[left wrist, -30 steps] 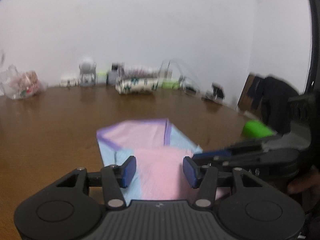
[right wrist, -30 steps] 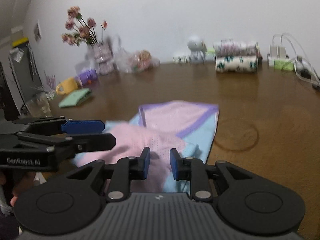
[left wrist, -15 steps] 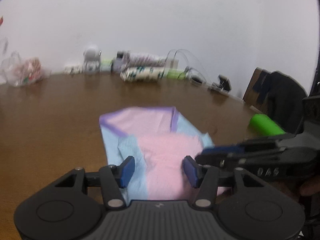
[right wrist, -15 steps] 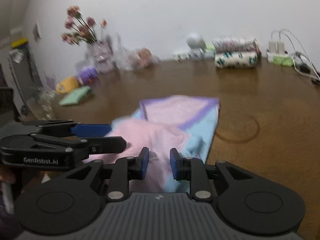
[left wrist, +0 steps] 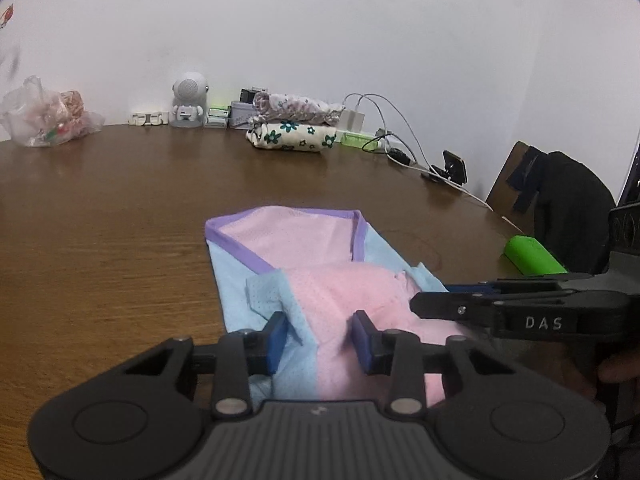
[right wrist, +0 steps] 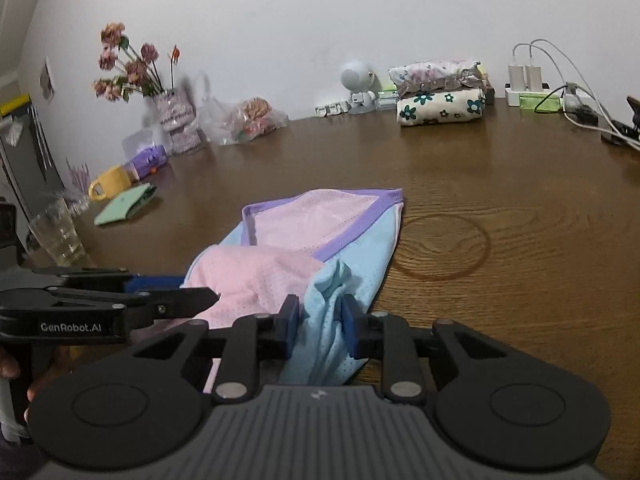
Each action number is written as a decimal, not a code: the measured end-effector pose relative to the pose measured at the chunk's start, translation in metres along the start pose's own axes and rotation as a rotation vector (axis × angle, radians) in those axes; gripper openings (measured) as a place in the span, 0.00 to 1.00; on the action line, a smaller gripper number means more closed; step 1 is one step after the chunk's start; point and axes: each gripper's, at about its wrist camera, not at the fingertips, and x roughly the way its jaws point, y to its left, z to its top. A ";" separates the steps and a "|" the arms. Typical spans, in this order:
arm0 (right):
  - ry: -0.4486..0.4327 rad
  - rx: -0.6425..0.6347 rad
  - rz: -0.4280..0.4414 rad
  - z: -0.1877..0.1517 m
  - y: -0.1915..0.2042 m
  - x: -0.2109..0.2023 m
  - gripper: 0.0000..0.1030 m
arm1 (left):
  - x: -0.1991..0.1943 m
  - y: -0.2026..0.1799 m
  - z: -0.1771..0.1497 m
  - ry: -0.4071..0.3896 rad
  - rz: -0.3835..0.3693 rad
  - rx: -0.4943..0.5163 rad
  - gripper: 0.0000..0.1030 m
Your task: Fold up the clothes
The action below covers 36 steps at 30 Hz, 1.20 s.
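**Gathering the near hem of a mesh garment for the next fold**

Straddling the near edge of the cloth, the left gripper [left wrist: 320, 338] has just been narrowing its jaws, with a raised ridge of fabric between them; the blue pads [left wrist: 277, 338] appear to touch the cloth at the light-blue and pink seam, though a firm pinch cannot be confirmed. The right gripper [right wrist: 319, 326] stands with its jaws close together, a bunched pleat of light-blue fabric clamped between them. Both tools work the same near edge side by side, presumably so that the hem can be lifted evenly and carried over. The pink, light-blue and purple-trimmed mesh garment [right wrist: 320, 240] lies on the brown wooden table [right wrist: 500, 208] directly ahead of both tools, its far half flat and its near half rumpled upward. Flatness at the far end probably gives a landing zone for the fold. Two folded floral cloths [right wrist: 440, 96] are stacked at the table's far edge, likely finished items, well apart from the garment.
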 end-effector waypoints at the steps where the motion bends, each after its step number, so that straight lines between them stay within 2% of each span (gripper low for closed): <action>1: -0.009 0.000 0.001 0.002 0.000 -0.003 0.24 | -0.001 0.004 0.003 -0.012 0.001 -0.020 0.49; 4: -0.050 -0.007 -0.025 0.017 -0.004 -0.009 0.38 | 0.002 0.021 0.021 -0.026 0.060 -0.073 0.62; 7: -0.078 0.012 -0.059 0.045 -0.014 -0.006 0.42 | 0.026 0.042 0.050 0.017 0.128 -0.121 0.63; 10: -0.039 0.019 -0.080 0.075 -0.022 0.022 0.49 | 0.057 0.052 0.072 0.074 0.193 -0.113 0.63; 12: 0.007 0.011 -0.119 0.087 -0.026 0.047 0.49 | 0.075 0.054 0.078 0.112 0.206 -0.095 0.63; 15: 0.064 0.031 -0.146 0.093 -0.032 0.076 0.49 | 0.088 0.055 0.078 0.133 0.207 -0.091 0.59; 17: 0.087 0.054 -0.142 0.091 -0.036 0.087 0.44 | 0.090 0.055 0.077 0.119 0.221 -0.075 0.50; 18: 0.092 0.054 -0.146 0.088 -0.037 0.090 0.39 | 0.090 0.056 0.076 0.114 0.224 -0.072 0.43; 19: 0.096 0.053 -0.150 0.085 -0.037 0.092 0.21 | 0.090 0.056 0.076 0.113 0.221 -0.073 0.36; 20: 0.100 0.052 -0.156 0.083 -0.038 0.094 0.07 | 0.089 0.057 0.075 0.113 0.206 -0.075 0.31; 21: 0.101 0.046 -0.168 0.082 -0.037 0.093 0.05 | 0.088 0.057 0.075 0.113 0.192 -0.077 0.15; 22: 0.099 0.046 -0.166 0.081 -0.035 0.091 0.05 | 0.087 0.058 0.075 0.112 0.178 -0.079 0.04; 26: 0.027 0.043 -0.127 0.075 -0.027 0.058 0.04 | 0.061 0.051 0.066 0.047 0.120 -0.094 0.02; 28: -0.023 0.020 -0.099 0.071 -0.019 0.030 0.04 | 0.030 0.041 0.059 -0.015 0.050 -0.084 0.02; 31: -0.080 -0.073 -0.019 0.053 -0.002 -0.024 0.04 | -0.025 0.018 0.034 -0.119 -0.025 -0.007 0.02; 34: -0.055 -0.115 0.013 0.023 0.003 -0.059 0.04 | -0.048 0.005 -0.004 -0.069 -0.083 -0.012 0.04; 36: 0.004 -0.129 0.020 0.005 0.003 -0.064 0.04 | -0.050 0.002 -0.025 -0.028 -0.091 0.008 0.10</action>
